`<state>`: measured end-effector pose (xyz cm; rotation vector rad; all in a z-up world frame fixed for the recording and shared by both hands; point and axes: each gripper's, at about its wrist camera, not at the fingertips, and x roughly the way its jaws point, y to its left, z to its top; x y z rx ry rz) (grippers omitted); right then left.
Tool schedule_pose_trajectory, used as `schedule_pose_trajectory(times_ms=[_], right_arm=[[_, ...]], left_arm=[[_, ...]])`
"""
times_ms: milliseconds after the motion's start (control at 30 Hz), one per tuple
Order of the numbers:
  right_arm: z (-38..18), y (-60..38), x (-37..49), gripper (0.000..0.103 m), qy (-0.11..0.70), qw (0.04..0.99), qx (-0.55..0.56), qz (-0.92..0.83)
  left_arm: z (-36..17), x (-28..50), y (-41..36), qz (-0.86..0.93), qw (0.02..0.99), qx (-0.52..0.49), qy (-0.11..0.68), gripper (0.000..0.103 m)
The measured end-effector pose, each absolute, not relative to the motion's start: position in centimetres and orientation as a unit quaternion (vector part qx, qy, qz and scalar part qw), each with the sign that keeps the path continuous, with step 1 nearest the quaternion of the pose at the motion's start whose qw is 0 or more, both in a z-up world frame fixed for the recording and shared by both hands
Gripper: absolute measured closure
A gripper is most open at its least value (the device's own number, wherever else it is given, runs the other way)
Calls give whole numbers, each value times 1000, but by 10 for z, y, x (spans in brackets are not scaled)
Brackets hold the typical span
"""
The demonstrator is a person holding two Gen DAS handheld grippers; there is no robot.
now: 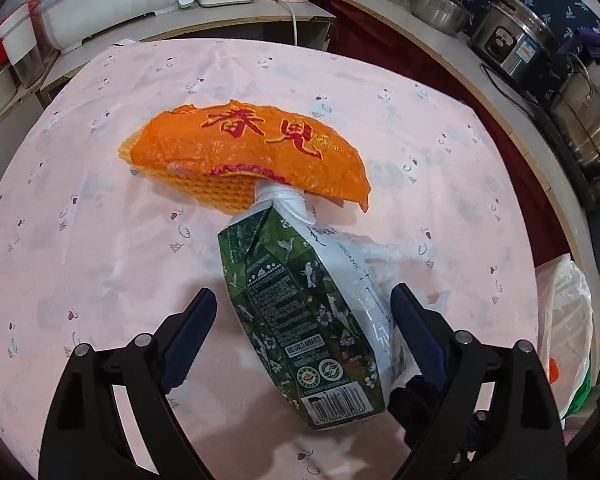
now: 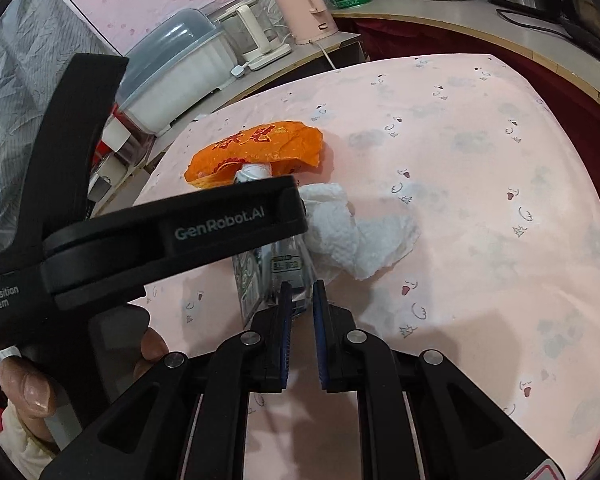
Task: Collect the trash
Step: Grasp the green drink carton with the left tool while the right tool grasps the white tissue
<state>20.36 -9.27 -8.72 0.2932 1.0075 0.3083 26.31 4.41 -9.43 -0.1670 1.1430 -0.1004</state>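
A crushed green and white drink carton [image 1: 304, 312] lies on the pink tablecloth [image 1: 100, 240], its spout under an orange wrapper [image 1: 244, 152] with red characters and orange foam netting. My left gripper [image 1: 304, 304] is open, its fingers on either side of the carton. A crumpled white paper towel [image 2: 360, 232] lies to the right of the carton [image 2: 276, 268]. My right gripper [image 2: 302, 292] is nearly shut with a narrow gap, its tips at the carton's near end; whether it touches the carton is unclear. The left gripper's body [image 2: 172, 232] hides most of the carton and part of the orange wrapper [image 2: 260, 148].
A white plastic bag [image 1: 568, 328] hangs off the table's right edge. Behind the table a counter holds a pink kettle [image 2: 304, 8], a covered white bin [image 2: 180, 64], steel pots [image 1: 584, 128], a rice cooker [image 1: 512, 40] and bottles.
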Motion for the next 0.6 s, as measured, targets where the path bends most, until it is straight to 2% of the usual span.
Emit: schedule_pose_trajectory(times_ms=[67,133,200,267,333,400,567,600], right_arm=[[-84,-100,203,91,474,860,137,129],[-80,-109,203,86,467,870,125,98],[-78,-115,207,74,461,876,117,78],[-79,-118,214,71,462,876,120,74],[-82,-117,220,66,462,875,121,76],[-85,-113,225,55,462,875,121,78],[-95,-98,232,54,473,868,117,93],[-97,-95,233,54,474,868,115,95]], left_arm=[[-103,264,44,-50,830,-80,550,21],[-107,262,49,-54,827,-90,552,25],[-104,259,53,-53,829,-92,548,29],[-100,257,55,-54,833,-88,544,37],[-93,255,57,-54,838,-81,537,51],[-88,254,59,-56,842,-77,531,58],[-84,255,65,-52,845,-77,527,67],[-84,254,67,-47,846,-73,525,74]])
